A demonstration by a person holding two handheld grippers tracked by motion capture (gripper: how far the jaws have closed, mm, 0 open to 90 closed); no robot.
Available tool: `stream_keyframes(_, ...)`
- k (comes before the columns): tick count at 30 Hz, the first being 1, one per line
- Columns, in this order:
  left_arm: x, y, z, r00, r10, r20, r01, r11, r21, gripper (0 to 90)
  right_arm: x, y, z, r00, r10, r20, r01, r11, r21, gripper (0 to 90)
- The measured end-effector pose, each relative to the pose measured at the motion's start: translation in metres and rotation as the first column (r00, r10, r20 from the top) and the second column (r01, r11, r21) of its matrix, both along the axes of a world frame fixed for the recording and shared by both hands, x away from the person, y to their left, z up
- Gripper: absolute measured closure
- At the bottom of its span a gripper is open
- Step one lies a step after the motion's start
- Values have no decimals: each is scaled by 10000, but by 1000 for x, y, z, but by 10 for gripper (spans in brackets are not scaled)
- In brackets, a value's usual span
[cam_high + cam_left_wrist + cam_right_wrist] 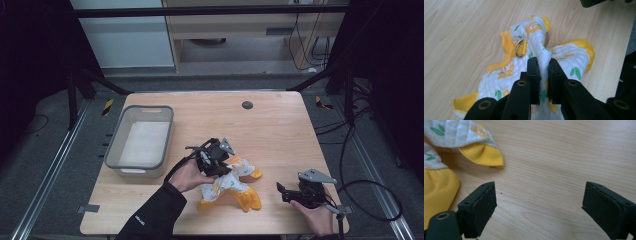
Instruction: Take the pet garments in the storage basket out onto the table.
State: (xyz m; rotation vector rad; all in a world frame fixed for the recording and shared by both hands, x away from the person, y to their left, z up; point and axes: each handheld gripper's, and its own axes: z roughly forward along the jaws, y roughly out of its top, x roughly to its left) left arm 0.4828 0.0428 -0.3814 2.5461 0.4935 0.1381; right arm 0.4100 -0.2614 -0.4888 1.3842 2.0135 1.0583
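My left gripper [543, 75] is clamped on a fold of the quilted garment [534, 65] near the table's [270, 130] front edge, my right gripper [539, 207] is gaping with nothing in it, and the bin [116, 150] by the left edge is unfilled, so probably early.

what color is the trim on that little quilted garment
Yellow trim on a white quilted garment; clearest in the right gripper view.

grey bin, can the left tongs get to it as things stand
Probably yes. The grey bin sits just left of the left tongs with bare table between, but those tongs are shut on the yellow-trimmed cloth, so the cloth would come along.
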Motion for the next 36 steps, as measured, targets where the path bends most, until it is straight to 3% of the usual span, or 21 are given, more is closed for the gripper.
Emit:
stream_keyframes(7,0,1,-1,9999,-1,119,-2,9997,247,685,0,0,0,10000,-2,2,2,10000,-1,118)
stream_keyframes(16,-2,5,0,9992,75,383,-85,9996,264,576,0,0,0,10000,-1,0,1,10000,-9,117)
stream_keyframes(22,-5,13,6,9981,135,605,-130,9999,-87,540,0,0,0,10000,-4,2,4,10000,-10,118)
stream_keyframes(29,-12,29,17,9951,439,890,-371,9963,-774,479,0,0,0,10000,-3,16,3,10000,-10,117)
stream_keyframes(33,-16,43,20,9904,860,1085,-729,9901,-1197,444,0,-1,0,10000,-9,29,9,10000,-29,117)
stream_keyframes(36,-18,58,19,9851,1309,1112,-1114,9798,-1658,428,0,-1,0,10000,-27,34,27,10000,-20,117)
